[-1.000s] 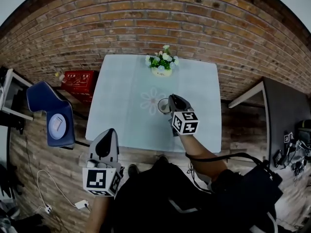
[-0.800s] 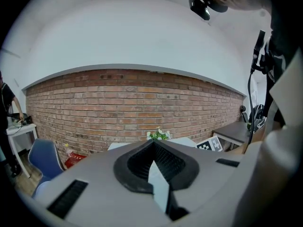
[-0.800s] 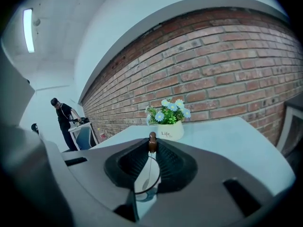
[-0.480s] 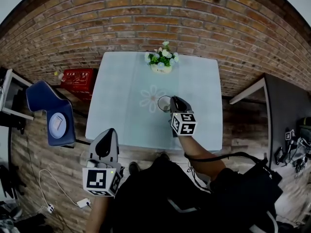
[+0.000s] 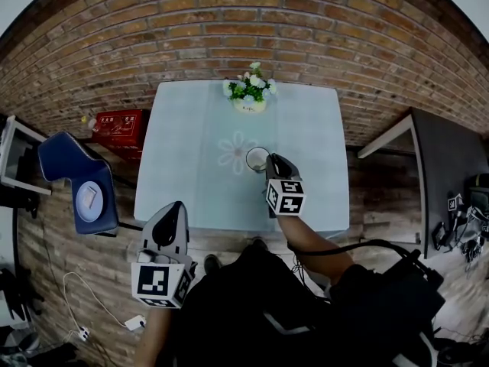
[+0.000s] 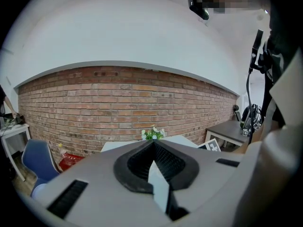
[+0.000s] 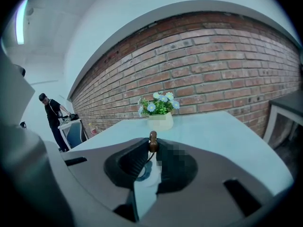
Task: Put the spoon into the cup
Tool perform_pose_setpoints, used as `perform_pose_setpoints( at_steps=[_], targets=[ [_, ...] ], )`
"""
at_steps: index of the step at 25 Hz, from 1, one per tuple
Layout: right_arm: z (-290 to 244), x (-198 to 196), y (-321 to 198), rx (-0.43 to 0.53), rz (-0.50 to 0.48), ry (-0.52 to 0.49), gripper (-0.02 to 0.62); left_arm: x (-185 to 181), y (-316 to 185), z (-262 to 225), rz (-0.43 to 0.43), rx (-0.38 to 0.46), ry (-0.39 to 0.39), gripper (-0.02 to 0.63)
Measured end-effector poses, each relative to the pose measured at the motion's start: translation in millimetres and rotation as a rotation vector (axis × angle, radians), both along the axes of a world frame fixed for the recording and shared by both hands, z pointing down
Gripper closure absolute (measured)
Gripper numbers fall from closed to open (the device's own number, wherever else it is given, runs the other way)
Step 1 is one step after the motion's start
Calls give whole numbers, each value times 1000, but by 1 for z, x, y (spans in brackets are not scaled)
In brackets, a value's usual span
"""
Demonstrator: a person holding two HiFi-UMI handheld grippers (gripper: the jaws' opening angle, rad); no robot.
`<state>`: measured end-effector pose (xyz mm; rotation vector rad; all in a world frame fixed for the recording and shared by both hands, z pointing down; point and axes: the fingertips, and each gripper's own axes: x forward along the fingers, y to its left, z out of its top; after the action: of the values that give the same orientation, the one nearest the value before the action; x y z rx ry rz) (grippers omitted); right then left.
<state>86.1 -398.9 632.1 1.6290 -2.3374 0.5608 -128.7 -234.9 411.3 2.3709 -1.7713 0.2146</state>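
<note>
A white cup (image 5: 257, 159) stands on the pale blue table (image 5: 191, 174), just right of a flower print. My right gripper (image 5: 273, 161) hovers at the cup's right rim, tips pointing away from me. In the right gripper view its jaws (image 7: 152, 143) are shut on the spoon (image 7: 152, 141), whose brown wooden end pokes up between the tips; the spoon's bowl is hidden. A pale ring, probably the cup's rim (image 7: 143, 171), shows below the jaws. My left gripper (image 5: 169, 209) hangs off the table's near left corner, shut and holding nothing (image 6: 152, 144).
A pot of white and blue flowers (image 5: 250, 98) sits at the table's far edge against the brick wall. A blue chair (image 5: 76, 186) and a red box (image 5: 118, 125) stand left of the table. A dark desk (image 5: 451, 167) is at right. A person (image 7: 53, 119) stands far left.
My right gripper has sunk slightly beside the cup with the spoon still in it. The left gripper has stayed where it was.
</note>
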Motion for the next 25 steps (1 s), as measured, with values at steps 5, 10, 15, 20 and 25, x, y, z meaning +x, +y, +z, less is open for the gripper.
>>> perform_pose_setpoints(
  at_steps=[5, 10, 15, 20, 25],
  targets=[
    [6, 1, 4, -22, 49, -5, 537, -2, 1, -5, 10, 8, -7, 597],
    [11, 3, 6, -45, 88, -18, 535, -6, 6, -8, 25, 22, -19, 597],
    [10, 10, 5, -61, 95, -7, 482, -13, 10, -7, 28, 17, -10, 597],
    [1, 16, 12, -47, 109, 2, 474, -16, 11, -8, 47, 24, 6, 597],
    [-29, 13, 24, -7, 86, 5, 474, -13, 9, -13, 84, 50, 38, 597]
  ],
)
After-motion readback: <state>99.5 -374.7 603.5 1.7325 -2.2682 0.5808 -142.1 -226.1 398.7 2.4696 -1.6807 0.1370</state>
